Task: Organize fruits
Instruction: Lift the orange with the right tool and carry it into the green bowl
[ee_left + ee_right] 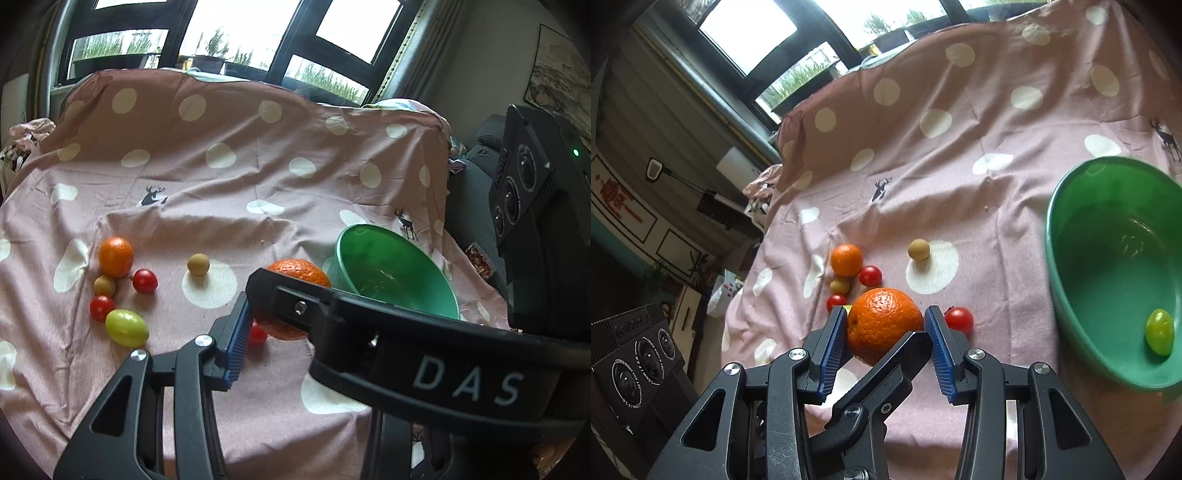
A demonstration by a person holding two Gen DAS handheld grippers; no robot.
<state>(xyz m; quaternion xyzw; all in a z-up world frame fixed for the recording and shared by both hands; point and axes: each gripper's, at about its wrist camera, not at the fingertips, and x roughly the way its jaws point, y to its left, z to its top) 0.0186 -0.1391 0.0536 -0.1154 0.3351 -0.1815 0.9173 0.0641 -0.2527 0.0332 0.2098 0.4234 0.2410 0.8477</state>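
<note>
Though left fingers (236, 343) hide their state, ribbed right fingers (833, 347) clamp a dimpled orange (882, 325).

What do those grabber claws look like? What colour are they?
Both are black plastic with silver round bolts and cut-out holes in their arms. The right gripper has two fingers with ridged blue pads. The left gripper has the same blue ridged pad, and a black part in front of it carries pale letters "DAS". No sleeves or cables show.
</note>
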